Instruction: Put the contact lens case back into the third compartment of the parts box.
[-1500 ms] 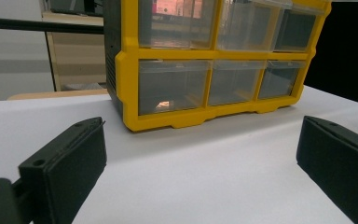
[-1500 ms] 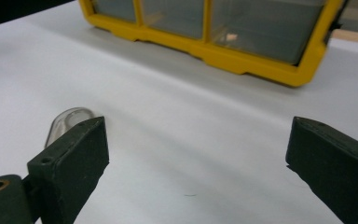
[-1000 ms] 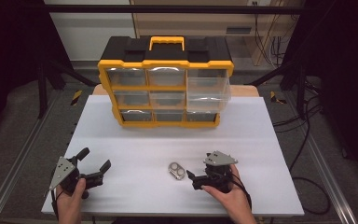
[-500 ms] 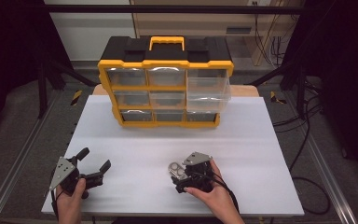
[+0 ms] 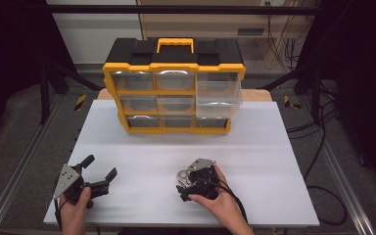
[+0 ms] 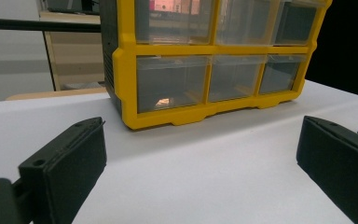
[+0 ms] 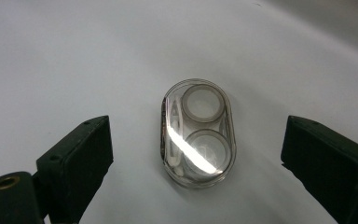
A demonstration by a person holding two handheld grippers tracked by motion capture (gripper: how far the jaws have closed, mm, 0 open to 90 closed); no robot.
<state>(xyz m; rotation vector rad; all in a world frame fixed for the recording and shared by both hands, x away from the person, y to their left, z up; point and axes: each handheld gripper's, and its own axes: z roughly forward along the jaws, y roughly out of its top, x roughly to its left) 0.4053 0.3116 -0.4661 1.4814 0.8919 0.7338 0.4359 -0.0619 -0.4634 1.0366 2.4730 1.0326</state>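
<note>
A small clear oval case [image 7: 196, 133] with two white rings inside lies flat on the white table top [image 5: 264, 147]. My right gripper [image 7: 199, 156] is open, one jaw on each side of the case, and neither pad touches it. Its jaws have just been closing a little. From above, the right gripper [image 5: 184, 183] sits at the front centre with the case [image 5: 180, 174] at its tips. My left gripper [image 5: 100, 167] rests at the front left, open and holding nothing. In its own view the left gripper [image 6: 200, 158] faces the organizer.
A yellow and black drawer organizer [image 5: 174, 66] with a carry handle stands at the back of the table. Its clear right middle drawer [image 5: 219, 98] is pulled out. In the left gripper view the organizer [image 6: 126, 93] is close ahead. Metal rails run along both table sides.
My right gripper has slid left across the table to the clear case, which now lies between its jaws. The left gripper has stayed where it was.
</note>
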